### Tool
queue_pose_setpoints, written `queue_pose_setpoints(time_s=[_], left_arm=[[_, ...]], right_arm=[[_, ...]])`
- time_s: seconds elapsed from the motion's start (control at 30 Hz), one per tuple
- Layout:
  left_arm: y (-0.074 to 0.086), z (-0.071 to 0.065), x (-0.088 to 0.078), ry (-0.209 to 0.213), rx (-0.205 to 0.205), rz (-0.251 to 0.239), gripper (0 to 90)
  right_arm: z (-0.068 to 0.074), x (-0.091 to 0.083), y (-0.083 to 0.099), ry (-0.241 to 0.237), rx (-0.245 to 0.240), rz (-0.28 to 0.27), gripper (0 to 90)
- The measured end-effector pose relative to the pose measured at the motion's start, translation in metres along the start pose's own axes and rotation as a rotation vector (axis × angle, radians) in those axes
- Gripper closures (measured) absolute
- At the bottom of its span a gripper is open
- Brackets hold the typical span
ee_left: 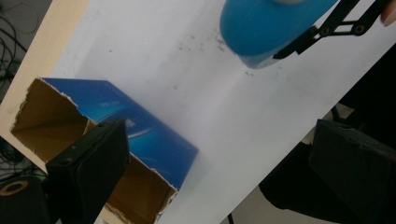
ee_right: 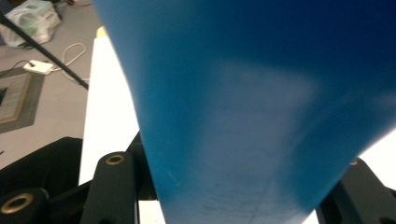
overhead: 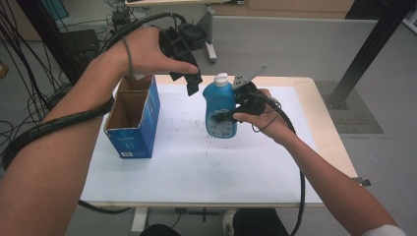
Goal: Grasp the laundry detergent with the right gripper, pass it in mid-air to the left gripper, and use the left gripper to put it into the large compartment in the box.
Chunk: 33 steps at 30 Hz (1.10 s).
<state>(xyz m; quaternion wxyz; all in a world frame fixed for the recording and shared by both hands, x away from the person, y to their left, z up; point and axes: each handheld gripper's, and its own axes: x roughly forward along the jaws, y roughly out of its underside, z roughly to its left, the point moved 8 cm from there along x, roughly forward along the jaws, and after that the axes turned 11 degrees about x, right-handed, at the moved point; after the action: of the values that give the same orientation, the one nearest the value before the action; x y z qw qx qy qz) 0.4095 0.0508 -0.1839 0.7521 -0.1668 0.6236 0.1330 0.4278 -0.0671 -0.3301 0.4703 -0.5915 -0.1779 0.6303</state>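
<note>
The box (overhead: 132, 118) stands on the worktop (overhead: 196, 167) near its left edge. The bottle (overhead: 220, 105) is right of it, toward the far edge, between the right tongs (overhead: 231, 114). The left tongs (overhead: 189, 81) hang between box and bottle.

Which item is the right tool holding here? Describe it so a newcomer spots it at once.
Start at the white mat on the wooden table. Right of the torn-open blue cardboard box, the right tool grips an upright blue plastic bottle. Its white cap and rounded body set it apart from the square box.
</note>
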Motion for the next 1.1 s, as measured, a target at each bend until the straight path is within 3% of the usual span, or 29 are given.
queue_pose_setpoints(time_s=[0.57, 1.1], left_arm=[[-0.014, -0.015, 0.005, 0.067, 0.156, 0.038, 5.0], [-0.016, -0.024, 0.018, 0.104, 0.239, 0.062, 5.0]], right_arm=[[0.030, 0.021, -0.010, -0.113, -0.086, -0.014, 44.1], [0.051, 0.030, -0.022, -0.184, -0.162, -0.047, 44.0]])
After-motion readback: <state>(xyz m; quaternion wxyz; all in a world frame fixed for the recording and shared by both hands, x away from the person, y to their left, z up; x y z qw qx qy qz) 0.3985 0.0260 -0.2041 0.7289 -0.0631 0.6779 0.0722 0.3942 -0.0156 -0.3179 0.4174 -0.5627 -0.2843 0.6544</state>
